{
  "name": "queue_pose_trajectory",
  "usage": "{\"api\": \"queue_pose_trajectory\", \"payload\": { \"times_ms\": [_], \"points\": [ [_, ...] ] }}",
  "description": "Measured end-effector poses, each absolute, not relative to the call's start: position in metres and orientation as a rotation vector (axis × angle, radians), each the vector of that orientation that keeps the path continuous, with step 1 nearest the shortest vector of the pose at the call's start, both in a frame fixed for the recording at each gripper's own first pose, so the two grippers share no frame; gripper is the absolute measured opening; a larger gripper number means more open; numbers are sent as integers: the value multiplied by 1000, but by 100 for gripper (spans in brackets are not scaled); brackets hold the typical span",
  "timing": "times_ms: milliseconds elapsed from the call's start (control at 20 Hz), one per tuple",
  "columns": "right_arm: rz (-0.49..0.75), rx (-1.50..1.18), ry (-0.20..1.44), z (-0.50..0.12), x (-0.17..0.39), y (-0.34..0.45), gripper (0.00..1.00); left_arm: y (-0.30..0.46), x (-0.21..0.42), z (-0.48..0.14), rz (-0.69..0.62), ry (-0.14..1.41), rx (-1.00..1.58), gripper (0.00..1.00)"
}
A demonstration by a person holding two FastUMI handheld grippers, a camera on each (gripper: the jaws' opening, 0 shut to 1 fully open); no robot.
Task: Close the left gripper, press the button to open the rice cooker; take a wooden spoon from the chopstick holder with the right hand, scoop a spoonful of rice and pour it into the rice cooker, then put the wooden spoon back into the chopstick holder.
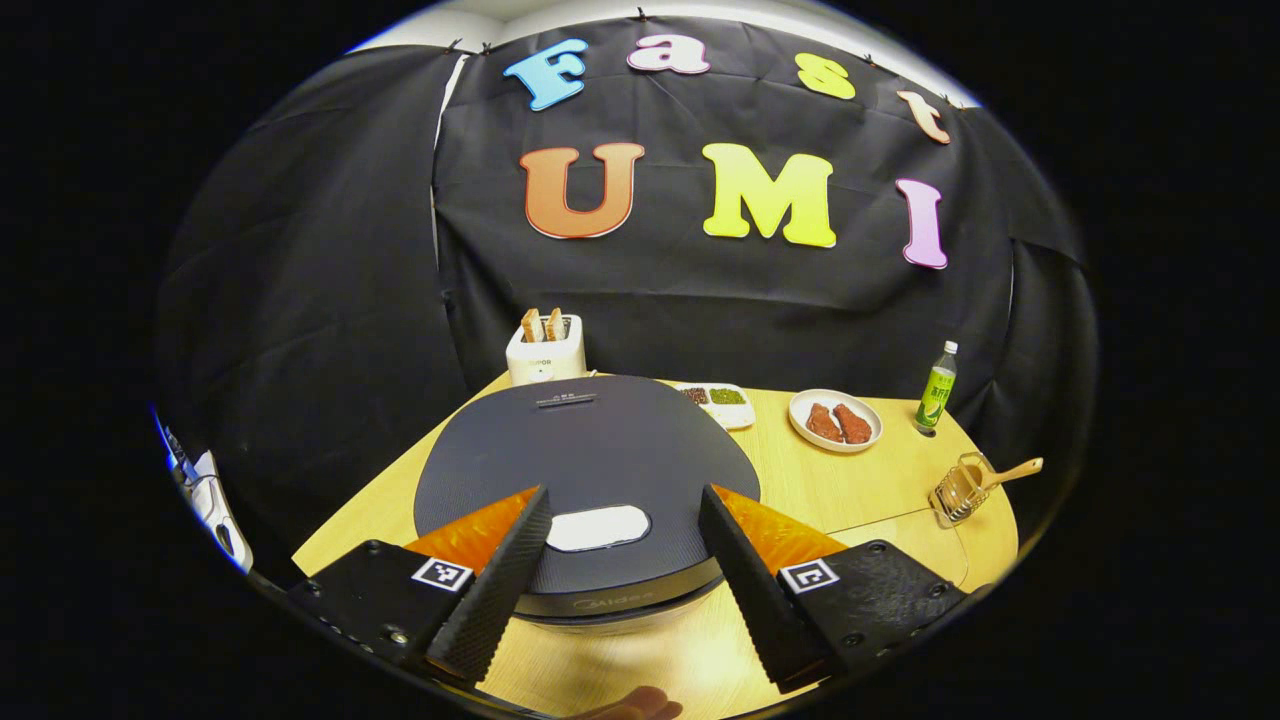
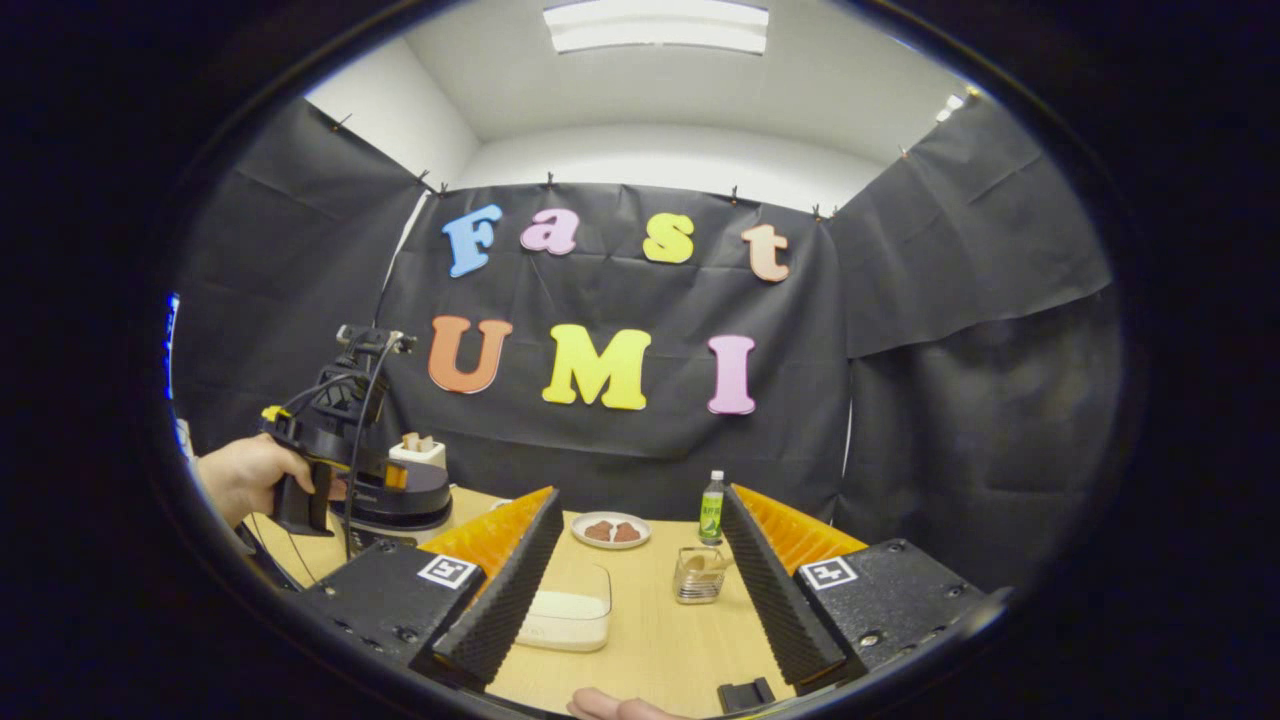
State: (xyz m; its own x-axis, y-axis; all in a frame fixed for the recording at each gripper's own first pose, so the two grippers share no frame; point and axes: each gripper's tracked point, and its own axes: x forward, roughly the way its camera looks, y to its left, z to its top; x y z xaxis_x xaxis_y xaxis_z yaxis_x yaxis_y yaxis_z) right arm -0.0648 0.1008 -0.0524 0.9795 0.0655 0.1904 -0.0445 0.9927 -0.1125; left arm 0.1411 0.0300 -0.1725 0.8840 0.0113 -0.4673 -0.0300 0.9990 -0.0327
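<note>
Left tool (image 1: 622, 560) spread over rice cooker (image 1: 590, 470) | toaster (image 1: 545, 350) behind

Toaster (image 1: 545, 348) behind rice cooker (image 1: 590, 470); chopstick holder (image 1: 958, 490) right.

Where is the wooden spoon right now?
In the left gripper view, the wooden spoon stands in the chopstick holder at the table's right edge, below the green bottle.
</note>
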Motion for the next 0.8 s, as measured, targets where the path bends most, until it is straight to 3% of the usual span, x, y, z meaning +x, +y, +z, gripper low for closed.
{"api": "queue_pose_trajectory", "payload": {
  "times_ms": [350, 650, 800],
  "points": [
    [61, -103, -203, -48, -72, 105, 100, 30, 137, -176, 59, 386, -45, 97],
    [58, -95, -208, -46, -75, 98, 100, 31, 140, -175, 126, 170, -42, 98],
    [46, -82, -214, -42, -75, 88, 100, 28, 142, -183, 139, 156, -49, 98]
  ]
}}
